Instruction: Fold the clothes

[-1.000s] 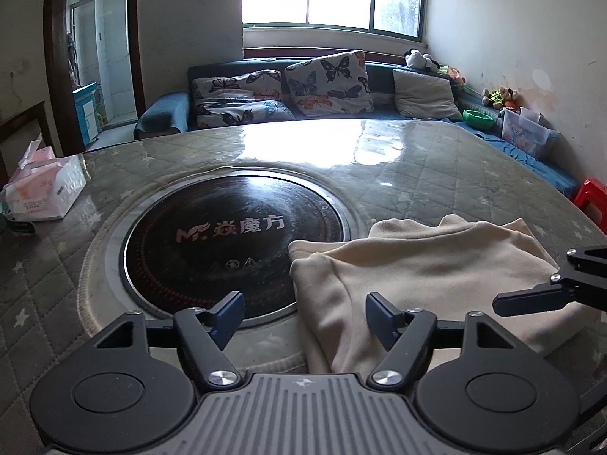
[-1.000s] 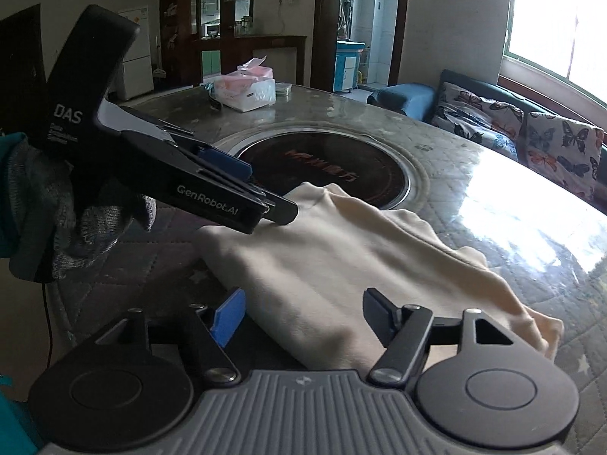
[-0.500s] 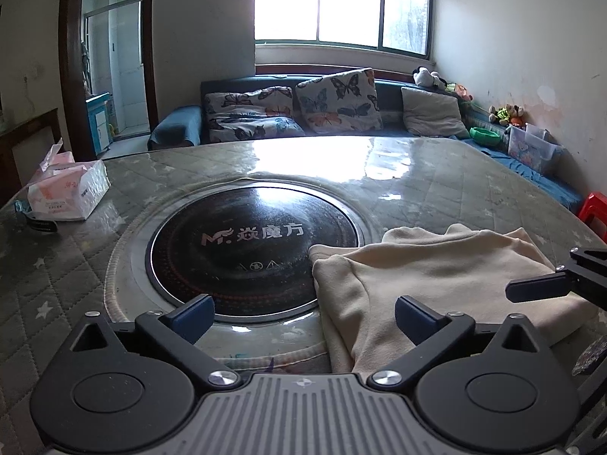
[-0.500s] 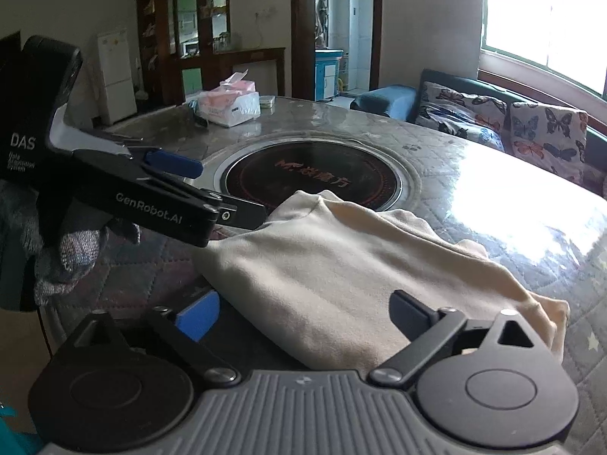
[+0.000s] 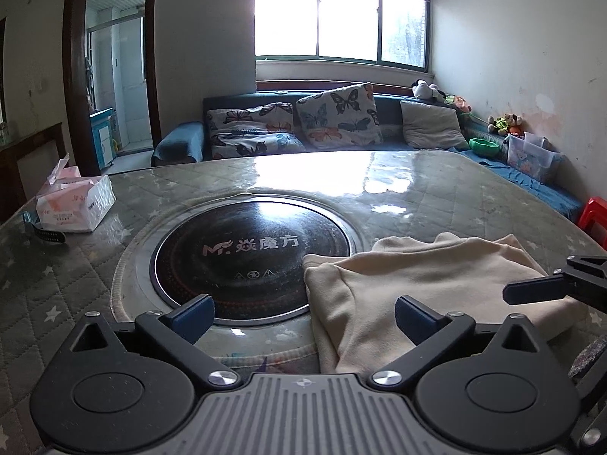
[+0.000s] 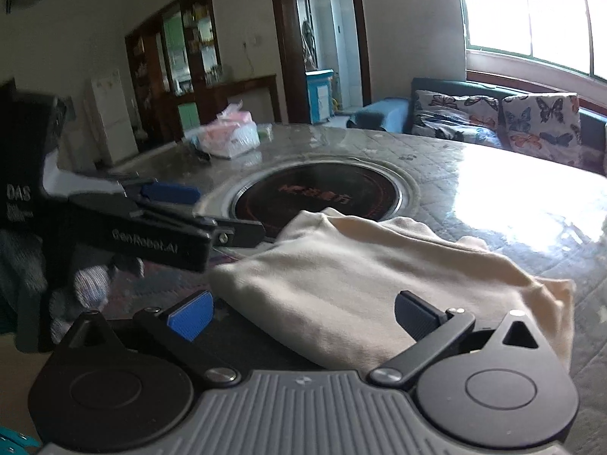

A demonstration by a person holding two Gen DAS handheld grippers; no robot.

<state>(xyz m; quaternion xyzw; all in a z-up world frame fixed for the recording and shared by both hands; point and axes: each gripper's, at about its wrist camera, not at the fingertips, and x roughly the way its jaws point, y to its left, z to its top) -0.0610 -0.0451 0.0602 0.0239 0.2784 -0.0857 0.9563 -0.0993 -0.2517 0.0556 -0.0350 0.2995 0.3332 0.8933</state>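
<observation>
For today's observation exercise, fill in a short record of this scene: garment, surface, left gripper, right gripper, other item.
garment: cream folded garment, lying partly over the round black cooktop
surface: quilted table
left gripper: open, jaws just widened, nothing between the pads
right gripper: open, jaws just widened, not gripping
other item: tissue pack

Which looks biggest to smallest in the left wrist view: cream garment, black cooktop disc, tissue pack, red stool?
1. Black cooktop disc and cream garment: about alike in the picture; the garment lies nearer the camera and is partly hidden, so I won't rank them.
2. Tissue pack.
3. Red stool, cut off at the edge, so unsure.
</observation>
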